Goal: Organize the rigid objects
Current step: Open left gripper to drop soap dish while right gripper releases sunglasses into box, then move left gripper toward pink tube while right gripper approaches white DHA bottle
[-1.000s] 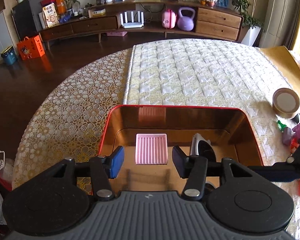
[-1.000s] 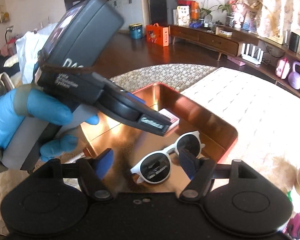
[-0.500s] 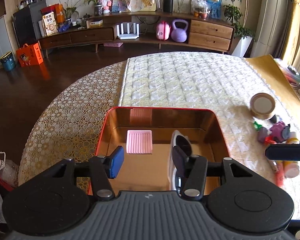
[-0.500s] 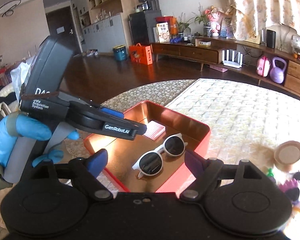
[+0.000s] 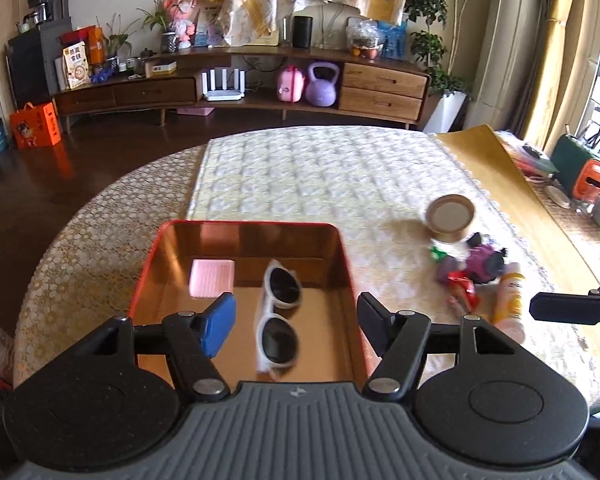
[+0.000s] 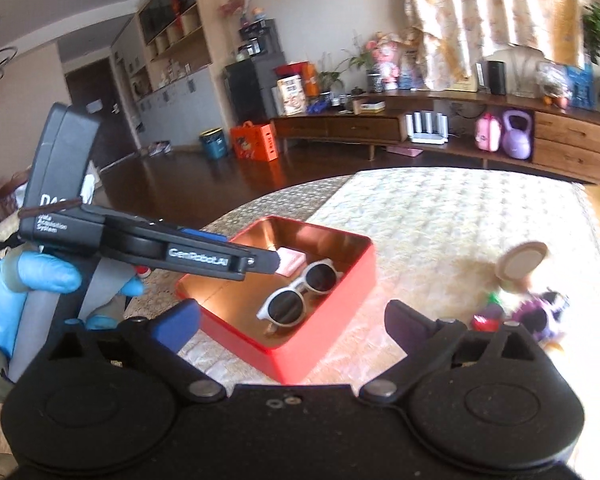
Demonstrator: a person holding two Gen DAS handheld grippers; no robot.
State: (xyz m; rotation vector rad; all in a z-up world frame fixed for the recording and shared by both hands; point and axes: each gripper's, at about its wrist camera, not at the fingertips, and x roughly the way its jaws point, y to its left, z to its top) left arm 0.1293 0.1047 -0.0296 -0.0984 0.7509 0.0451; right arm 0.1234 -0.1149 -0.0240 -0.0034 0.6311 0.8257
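A red tin box (image 5: 346,256) (image 6: 336,304) with a shiny copper inside sits on the table. White sunglasses (image 5: 278,316) (image 6: 298,294) lie flat in it beside a pink ribbed tray (image 5: 212,278) (image 6: 290,260). My left gripper (image 5: 296,322) hangs above the box's near end, its jaws opening with nothing between them. My right gripper (image 6: 292,322) is back from the box's near corner, its jaws opening wide and empty. The left gripper (image 6: 256,260), held by a blue-gloved hand (image 6: 32,280), shows in the right wrist view over the box.
To the right of the box lie a brown tape roll (image 5: 450,216) (image 6: 520,266), a purple toy (image 5: 486,260) (image 6: 540,316), red wrappers (image 5: 462,286) and a yellow-pink tube (image 5: 508,300). A quilted cloth (image 5: 320,176) covers the table. Bags and clutter sit at the far right edge.
Both grippers have pulled back and up from the box. The right jaws have spread away from the sunglasses, which now lie loose in the box. The left jaws have widened.
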